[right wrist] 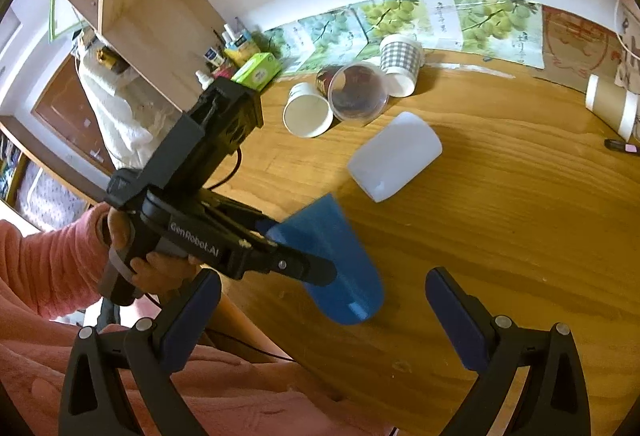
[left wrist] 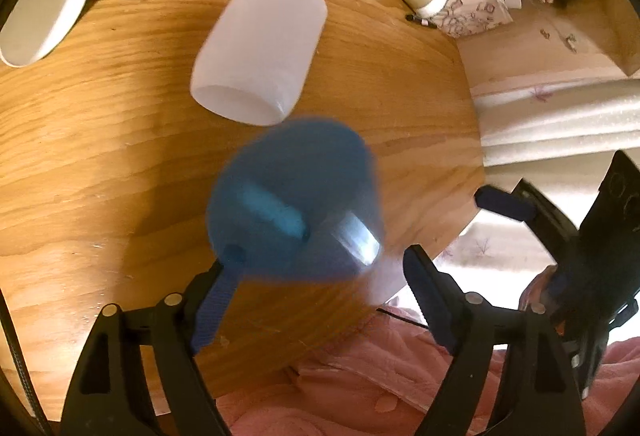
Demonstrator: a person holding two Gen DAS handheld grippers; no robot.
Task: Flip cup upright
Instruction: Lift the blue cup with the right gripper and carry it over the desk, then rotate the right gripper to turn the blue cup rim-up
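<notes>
The blue cup (left wrist: 294, 196), translucent plastic and motion-blurred, fills the lower centre of the left wrist view, tilted off the wooden table (left wrist: 100, 156). In the right wrist view it sits low and centre, rim toward the upper left, rounded base lower right.

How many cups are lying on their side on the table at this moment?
4, perhaps more hidden. A white cup lies mid-table. A paper cup, a clear cup and a checked cup lie clustered behind it. The blue cup is tilted in the left gripper.
</notes>
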